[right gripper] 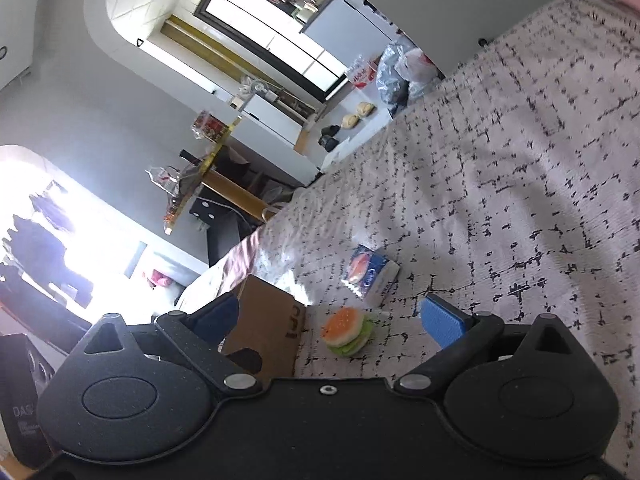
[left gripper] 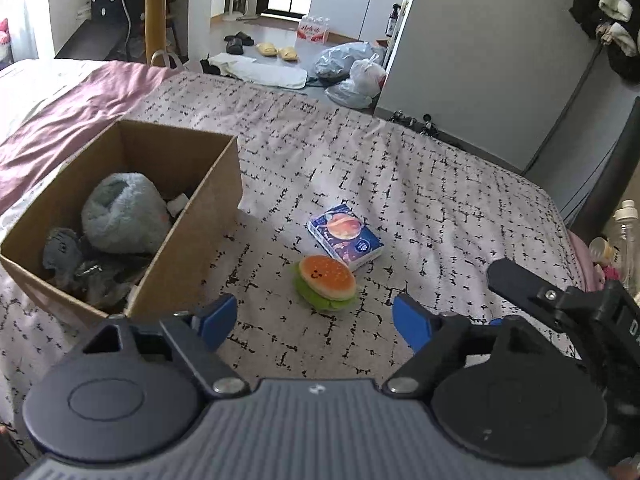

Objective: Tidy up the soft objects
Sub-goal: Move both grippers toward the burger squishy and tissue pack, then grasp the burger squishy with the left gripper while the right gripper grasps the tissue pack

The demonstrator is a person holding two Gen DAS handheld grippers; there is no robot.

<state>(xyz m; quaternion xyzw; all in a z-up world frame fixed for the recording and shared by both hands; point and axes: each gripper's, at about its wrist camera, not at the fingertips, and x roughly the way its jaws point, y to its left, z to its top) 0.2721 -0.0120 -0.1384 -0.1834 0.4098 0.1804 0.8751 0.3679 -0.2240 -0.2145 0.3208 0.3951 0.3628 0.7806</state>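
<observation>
A plush burger point(left gripper: 325, 282) is seen on the patterned bedspread point(left gripper: 440, 184), just ahead of the left claw point(left gripper: 314, 322), at twelve o'clock from the gap between its blue pads point(left gripper: 218, 316). Nothing is held there: the jaws stand spread and empty. The right claw point(right gripper: 334, 326) is likewise spread and empty, with the burger point(right gripper: 347, 331) framed at twelve o'clock between its pads. Which hand lies nearer cannot be settled.

The burger is round and squat, without a clear long axis: an orange bun over a green frill. A soft, glossy tissue pack point(left gripper: 346, 236) lies touching or almost touching it, at one o'clock, long axis slanted. At ten o'clock an open cardboard box point(left gripper: 192, 236) is set, already holding a fluffy grey toy point(left gripper: 120, 216).
</observation>
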